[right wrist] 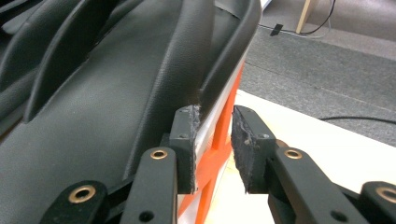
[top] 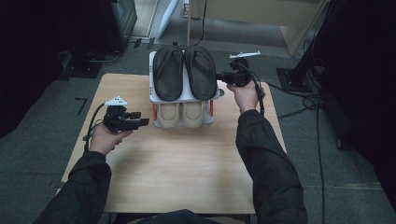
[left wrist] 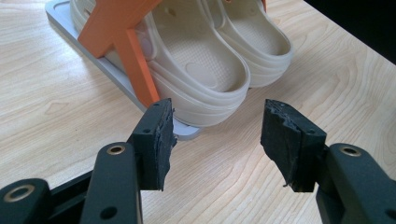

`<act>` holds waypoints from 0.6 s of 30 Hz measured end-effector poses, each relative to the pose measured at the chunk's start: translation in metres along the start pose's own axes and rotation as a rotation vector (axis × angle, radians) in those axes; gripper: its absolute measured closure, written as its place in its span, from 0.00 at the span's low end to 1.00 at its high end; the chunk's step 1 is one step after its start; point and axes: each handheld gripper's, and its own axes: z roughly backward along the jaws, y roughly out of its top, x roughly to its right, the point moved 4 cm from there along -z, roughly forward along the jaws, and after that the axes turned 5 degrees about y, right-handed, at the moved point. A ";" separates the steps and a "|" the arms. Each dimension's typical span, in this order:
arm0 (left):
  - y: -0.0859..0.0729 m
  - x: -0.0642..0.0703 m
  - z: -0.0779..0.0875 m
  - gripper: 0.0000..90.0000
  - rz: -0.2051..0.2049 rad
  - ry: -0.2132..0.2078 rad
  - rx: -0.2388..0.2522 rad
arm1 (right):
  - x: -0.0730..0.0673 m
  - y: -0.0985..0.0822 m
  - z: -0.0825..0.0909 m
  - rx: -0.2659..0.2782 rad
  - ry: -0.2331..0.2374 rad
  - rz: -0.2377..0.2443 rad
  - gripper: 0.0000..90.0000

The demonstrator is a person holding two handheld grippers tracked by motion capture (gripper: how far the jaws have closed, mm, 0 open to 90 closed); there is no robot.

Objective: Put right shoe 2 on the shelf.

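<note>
My right tool (right wrist: 212,135) sits half-closed around the rim of the black sandal (top: 201,70) just ahead, ready to lift it off the rack (top: 183,97). My left tool (left wrist: 217,135) waits wide open, empty, before the beige clogs (left wrist: 205,60).

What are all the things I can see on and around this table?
Black slippers: two, black, side by side on the top shelf of the rack.
Beige clogs: two, beige, side by side on the lower shelf.
Shoe rack: one, pale shelves with orange struts, at the far middle of the table.
Table: one, light wood, on grey carpet.
Cables: several, black, on the floor at the right.
Left gripper: one, black, jaws open near the clogs' heels, touching nothing.
Right gripper: one, black, jaws around the rack's right edge beside a black slipper; contact unclear.
Sleeves: two, dark, entering from the bottom.
</note>
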 end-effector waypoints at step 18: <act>0.000 0.001 -0.001 0.49 -0.008 -0.003 -0.004 | -0.014 0.005 -0.005 0.003 0.029 0.027 0.79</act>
